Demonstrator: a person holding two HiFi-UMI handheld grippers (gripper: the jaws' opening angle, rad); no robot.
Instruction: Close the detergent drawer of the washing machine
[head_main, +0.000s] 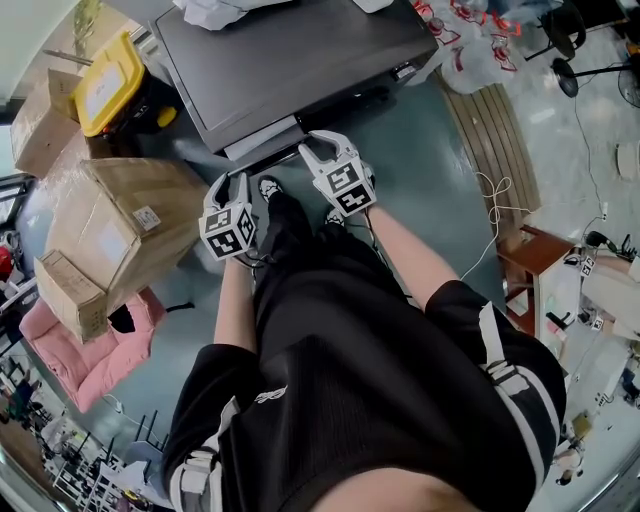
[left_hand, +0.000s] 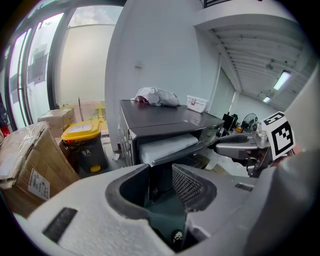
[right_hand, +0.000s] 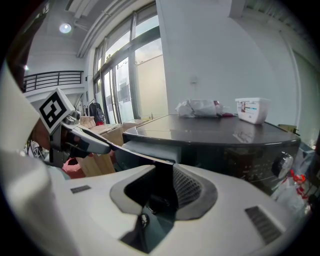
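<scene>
While the drawer (head_main: 262, 140) juts out of the washer (head_main: 290, 50), left gripper (head_main: 229, 185) and right gripper (head_main: 322, 148) hang just before it, jaws apart, empty. Best: press flat on its front, straight in.

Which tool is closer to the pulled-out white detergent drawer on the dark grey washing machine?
Right. The right tool is right at the front edge of the pulled-out white detergent drawer. The left tool hangs lower and short of it.
</scene>
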